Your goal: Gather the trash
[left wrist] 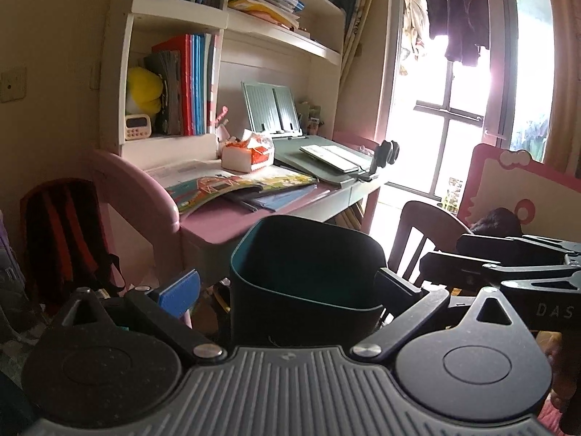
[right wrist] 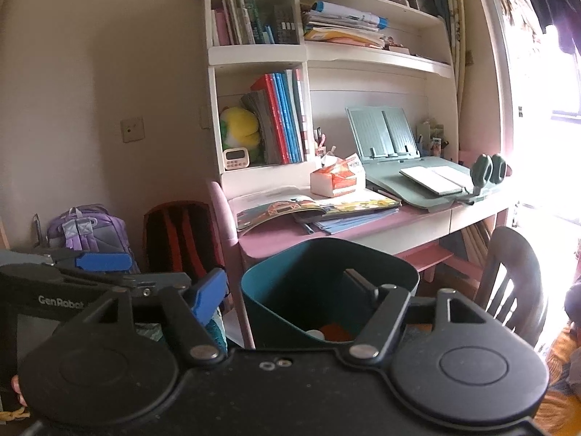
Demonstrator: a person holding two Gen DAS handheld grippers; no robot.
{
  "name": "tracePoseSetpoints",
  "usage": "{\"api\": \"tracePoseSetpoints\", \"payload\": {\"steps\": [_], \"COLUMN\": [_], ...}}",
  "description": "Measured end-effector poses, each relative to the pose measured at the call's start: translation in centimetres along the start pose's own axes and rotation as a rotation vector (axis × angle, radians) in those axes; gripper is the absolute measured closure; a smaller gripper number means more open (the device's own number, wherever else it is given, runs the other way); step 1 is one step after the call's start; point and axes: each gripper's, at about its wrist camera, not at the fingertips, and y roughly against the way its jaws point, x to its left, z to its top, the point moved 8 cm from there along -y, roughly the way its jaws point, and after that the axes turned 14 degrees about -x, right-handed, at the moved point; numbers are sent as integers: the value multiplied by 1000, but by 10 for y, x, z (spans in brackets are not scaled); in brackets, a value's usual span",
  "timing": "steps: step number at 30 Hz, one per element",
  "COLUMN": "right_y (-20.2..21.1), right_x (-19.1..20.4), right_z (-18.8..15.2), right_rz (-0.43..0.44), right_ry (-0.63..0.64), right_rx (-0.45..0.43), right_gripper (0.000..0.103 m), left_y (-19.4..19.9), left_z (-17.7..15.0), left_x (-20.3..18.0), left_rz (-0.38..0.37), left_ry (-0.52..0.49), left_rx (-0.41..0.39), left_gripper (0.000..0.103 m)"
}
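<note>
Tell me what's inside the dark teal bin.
At the bottom of the bin lie an orange scrap and something white; the right gripper body covers the rest of the floor.

You face a pink-topped desk with a white shelf hutch of books against a beige wall, a dark wooden chair beside it, and bright daylight pouring through the window on your right.

Pink desk strewn with picture books, tissue pack set behind them, grey book stand propped upright, yellow plush tucked on white shelf, purple backpack left below.
</note>
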Motion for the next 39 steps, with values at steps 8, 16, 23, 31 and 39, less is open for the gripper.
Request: {"api": "tracePoseSetpoints", "payload": {"steps": [8,16,23,31,39], "right_y": [4,3,1,3,5], "right_x": [2,3,7,9,12], "right_z": [3,4,7,8,13], "right_rz": [1,-8,-29,-53,-68], "right_ry": [14,21,33,43,45], "right_rx": [-4,3,30,65,67], "right_gripper": [33,33,33,33,33], "left_y": [6,7,5,7,18], "left_z": [7,9,10,10,21], "left_x": [-1,1,3,4,-4], "left_rz": [1,8,19,37,34], "left_ry": [-1,5,12,16,-27], "left_rx": [-20,-14,14,55,37], "left_gripper": [0,0,0,0,0]}}
